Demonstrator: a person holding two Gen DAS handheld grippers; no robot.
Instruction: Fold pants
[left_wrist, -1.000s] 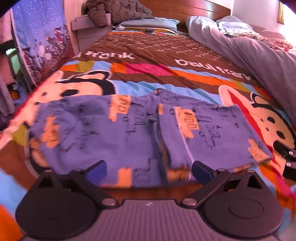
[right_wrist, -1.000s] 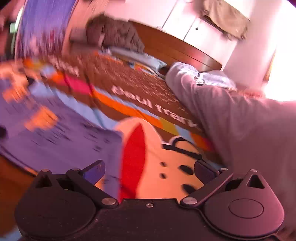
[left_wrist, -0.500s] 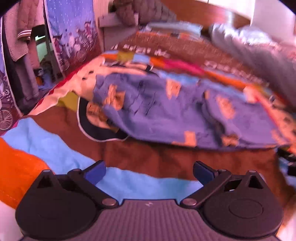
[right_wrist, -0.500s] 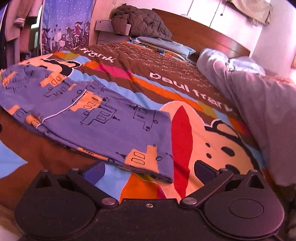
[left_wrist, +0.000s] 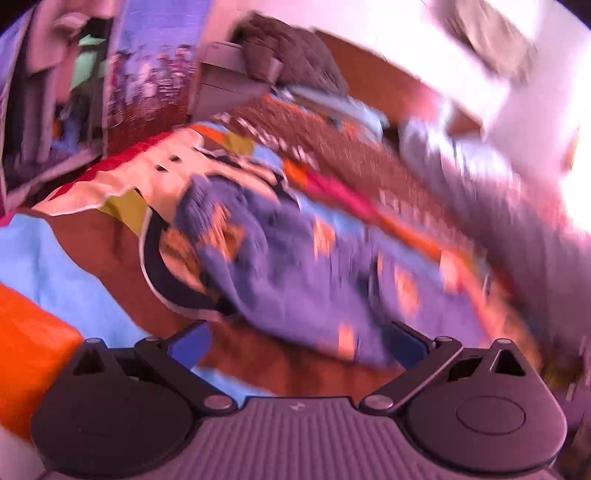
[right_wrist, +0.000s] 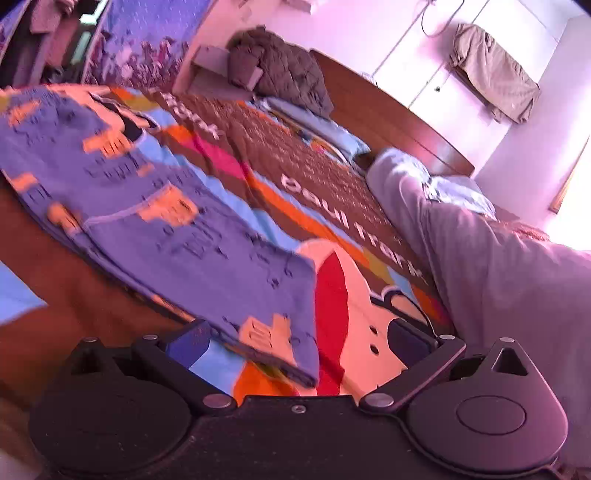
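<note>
The blue pants with orange prints (left_wrist: 295, 266) lie folded on the colourful bedspread (left_wrist: 48, 258), blurred in the left wrist view. My left gripper (left_wrist: 297, 341) is open and empty, just short of the pants' near edge. In the right wrist view the pants (right_wrist: 147, 206) stretch from the left to a folded corner near the middle. My right gripper (right_wrist: 297, 343) is open and empty, with that corner lying between its fingers.
A grey blanket (right_wrist: 498, 280) is heaped along the right side of the bed. A quilted brown jacket (right_wrist: 284, 66) and pillows (right_wrist: 317, 125) lie by the wooden headboard (right_wrist: 388, 110). A wardrobe and hanging clothes (left_wrist: 48, 74) stand at the left.
Both views have tilted and swung. The left gripper has moved closer to the pants' near edge. The right gripper has moved up to the folded corner. The pants lie as before.
</note>
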